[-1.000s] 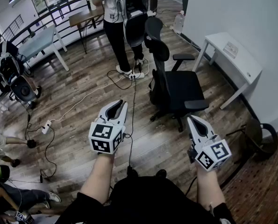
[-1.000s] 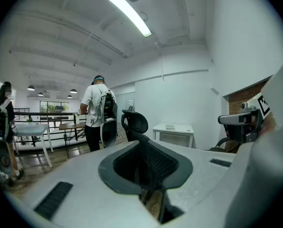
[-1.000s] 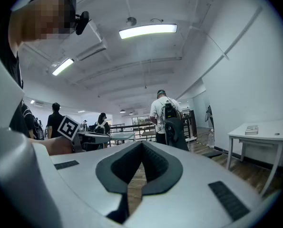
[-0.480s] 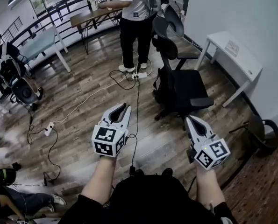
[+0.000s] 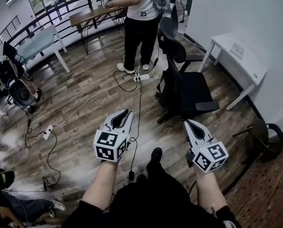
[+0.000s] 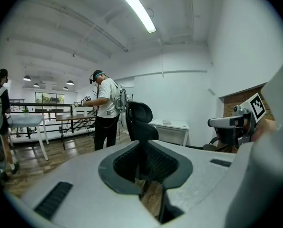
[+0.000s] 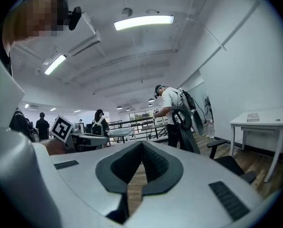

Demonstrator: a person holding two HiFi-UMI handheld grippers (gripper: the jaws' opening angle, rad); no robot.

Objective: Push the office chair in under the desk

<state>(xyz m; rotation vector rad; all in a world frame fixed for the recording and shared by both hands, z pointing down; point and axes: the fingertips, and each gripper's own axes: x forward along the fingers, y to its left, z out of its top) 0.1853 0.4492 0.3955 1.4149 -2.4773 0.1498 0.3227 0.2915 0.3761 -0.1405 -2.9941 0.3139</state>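
Standing on plank floor (image 5: pixel 84 94) — black office chair (image 5: pixel 186 91), seemingly mesh-backed; white desk (image 5: pixel 241 56) near.

right gripper (image 7: pixel 141 145): fingers (image 7: pixel 163 168) together, empty | black office chair (image 7: pixel 188 137): ahead, right | white desk (image 7: pixel 260 119): far right

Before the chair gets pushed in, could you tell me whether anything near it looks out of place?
The office chair stands out on the open floor, apart from the white desk and not tucked under it. A cable and a power strip lie beside its base, a possible snag.
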